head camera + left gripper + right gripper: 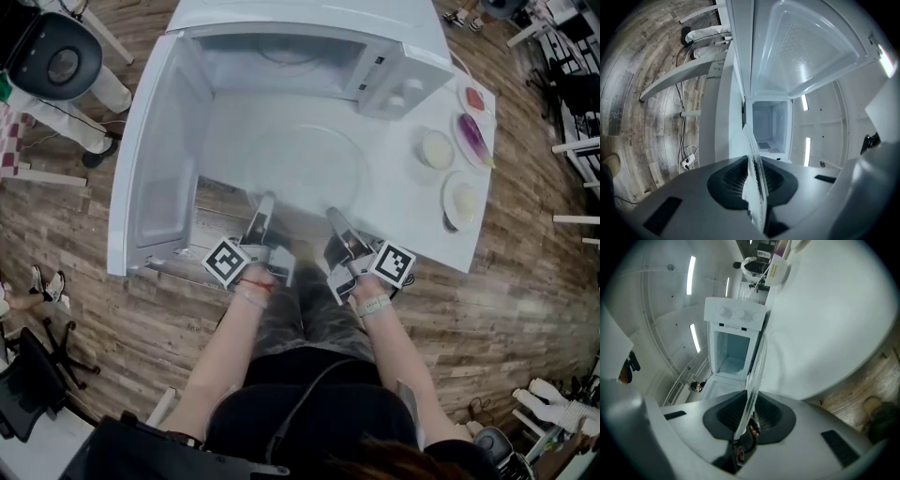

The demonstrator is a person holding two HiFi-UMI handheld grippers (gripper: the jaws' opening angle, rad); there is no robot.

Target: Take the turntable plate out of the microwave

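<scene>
Clamping the near rim of the clear turntable plate [302, 167], the left gripper [265, 210] and right gripper [335, 221] hold it level above the white table [412, 211], just outside the open microwave [281, 56].

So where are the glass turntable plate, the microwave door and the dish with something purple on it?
glass turntable plate [300, 173], head view, its clear middle.
microwave door [155, 173], head view, the inner panel of the open door.
purple-topped dish [473, 139], head view, its purple centre.

Wood-plank floor [122, 337], white table [408, 225], blk chair [54, 56]
</scene>
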